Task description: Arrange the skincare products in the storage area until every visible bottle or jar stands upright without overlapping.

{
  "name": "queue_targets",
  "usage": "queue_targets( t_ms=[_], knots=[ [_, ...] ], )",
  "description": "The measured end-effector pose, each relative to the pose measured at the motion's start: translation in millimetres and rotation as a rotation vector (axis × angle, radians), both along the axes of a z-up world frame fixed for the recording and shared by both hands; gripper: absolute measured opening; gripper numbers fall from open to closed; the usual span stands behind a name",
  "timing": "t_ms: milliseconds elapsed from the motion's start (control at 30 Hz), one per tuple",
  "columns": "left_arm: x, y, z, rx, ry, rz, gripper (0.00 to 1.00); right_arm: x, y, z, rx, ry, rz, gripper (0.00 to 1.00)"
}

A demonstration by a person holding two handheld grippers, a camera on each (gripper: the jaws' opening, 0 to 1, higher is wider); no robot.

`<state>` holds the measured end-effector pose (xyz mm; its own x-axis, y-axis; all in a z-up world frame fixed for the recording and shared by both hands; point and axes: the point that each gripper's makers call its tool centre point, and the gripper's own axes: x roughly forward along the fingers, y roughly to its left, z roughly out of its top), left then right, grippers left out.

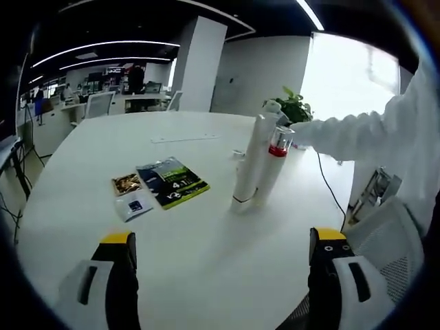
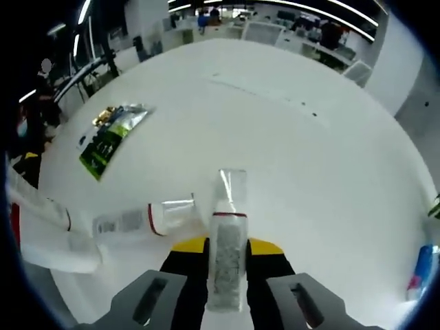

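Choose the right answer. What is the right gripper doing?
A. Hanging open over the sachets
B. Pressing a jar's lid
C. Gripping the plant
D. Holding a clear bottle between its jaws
D: in the right gripper view, the right gripper has its jaws closed on a clear bottle with a clear cap.

Left gripper (image 1: 223,258): jaws spread wide, nothing between them, hovering above the table. Right gripper (image 2: 226,258): jaws closed on a slim bottle (image 2: 227,234) (yellow-tipped pads against both sides). A white-sleeved arm (image 1: 364,134) extends from the right — left gripper view.
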<state>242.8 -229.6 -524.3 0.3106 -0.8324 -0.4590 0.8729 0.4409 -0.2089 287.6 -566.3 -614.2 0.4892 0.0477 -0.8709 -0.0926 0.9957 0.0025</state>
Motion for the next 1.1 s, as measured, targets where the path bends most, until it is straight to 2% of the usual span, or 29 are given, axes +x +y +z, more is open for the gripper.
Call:
queue_targets(
  t_ms=[233,467,767,1100],
  knots=[
    [0.9,1,0.7,-0.002,0.003,0.001,0.99,-20,9,1.4,0.04,-0.026,-0.026,0.12],
    [-0.2,-1,0.9,-0.005,0.007,-0.011,0.99,-38,11,3.7,0.267,-0.069,-0.194,0.12],
    [-5.6,-6,2.9,-0.013,0.021,-0.032,0.99,-50,9,3.8,0.515,-0.131,-0.343,0.12],
    [-9.0,-10,1.4,0.001,0.024,-0.056,0.98,-63,35,10.1,0.713,-0.19,-0.411,0.12]
  ],
)
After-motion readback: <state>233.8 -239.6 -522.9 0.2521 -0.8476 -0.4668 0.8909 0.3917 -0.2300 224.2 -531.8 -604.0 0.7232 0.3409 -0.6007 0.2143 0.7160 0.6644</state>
